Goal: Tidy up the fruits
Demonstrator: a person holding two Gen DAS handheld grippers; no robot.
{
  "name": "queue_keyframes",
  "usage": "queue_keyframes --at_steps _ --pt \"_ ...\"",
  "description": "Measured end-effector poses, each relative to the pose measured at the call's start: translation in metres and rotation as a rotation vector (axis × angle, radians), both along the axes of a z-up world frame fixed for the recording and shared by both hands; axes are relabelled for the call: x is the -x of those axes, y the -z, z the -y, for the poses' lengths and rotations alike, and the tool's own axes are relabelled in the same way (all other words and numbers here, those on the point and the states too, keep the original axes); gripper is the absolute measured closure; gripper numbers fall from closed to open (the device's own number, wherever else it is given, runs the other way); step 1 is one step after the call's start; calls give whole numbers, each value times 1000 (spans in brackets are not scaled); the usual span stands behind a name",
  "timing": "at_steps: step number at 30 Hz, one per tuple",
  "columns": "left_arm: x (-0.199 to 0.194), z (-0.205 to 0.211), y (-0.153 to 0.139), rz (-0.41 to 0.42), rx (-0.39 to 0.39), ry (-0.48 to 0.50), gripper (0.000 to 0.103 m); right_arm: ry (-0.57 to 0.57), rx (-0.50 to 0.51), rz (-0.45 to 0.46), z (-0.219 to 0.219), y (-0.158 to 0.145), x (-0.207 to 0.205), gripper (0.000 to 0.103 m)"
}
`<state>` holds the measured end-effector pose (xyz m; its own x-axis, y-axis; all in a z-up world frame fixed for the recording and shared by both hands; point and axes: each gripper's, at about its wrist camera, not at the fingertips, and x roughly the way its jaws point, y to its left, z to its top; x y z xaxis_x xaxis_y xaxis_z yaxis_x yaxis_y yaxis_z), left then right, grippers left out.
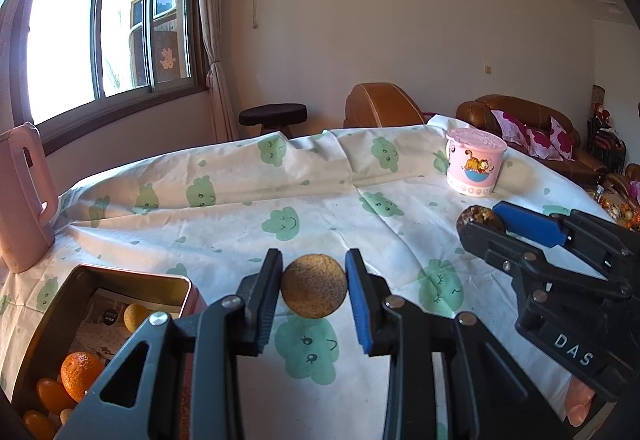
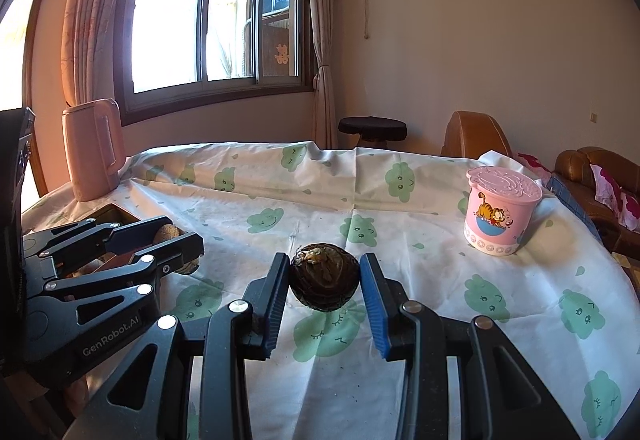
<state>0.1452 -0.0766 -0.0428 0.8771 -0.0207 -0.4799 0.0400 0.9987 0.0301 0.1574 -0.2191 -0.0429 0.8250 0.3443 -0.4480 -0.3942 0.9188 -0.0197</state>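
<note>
Above tablecloth (image 1: pixel 224 216), round brown fruit (image 1: pixel 314 286) sits clamped between left fingers (image 1: pixel 270 292).

left claw (image 1: pixel 314 290) | grips brown fruit (image 1: pixel 314 287) | beside tin (image 1: pixel 120 280) (oranges inside)

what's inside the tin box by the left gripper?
In the tin box: a wrinkled orange, smaller orange fruits, a pale round fruit and printed paper lining it. The left gripper covers its near right part.
</note>
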Motion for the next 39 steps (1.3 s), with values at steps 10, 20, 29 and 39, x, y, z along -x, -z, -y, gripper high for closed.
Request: queue_keyframes --at_steps 10,20,29,39 --pt "5 0 -2 27 -4 -3 69 1 -2 18 1 -1 2 65" --pt "9 0 -4 47 -8 -7 69 2 -12 46 2 -3 7 65" --pt "14 1 -6 72 -16 -9 69 3 -14 63 2 -4 10 65" --pt "23 -18 -4 22 73 8 69 4 -6 60 1 -4 10 65"
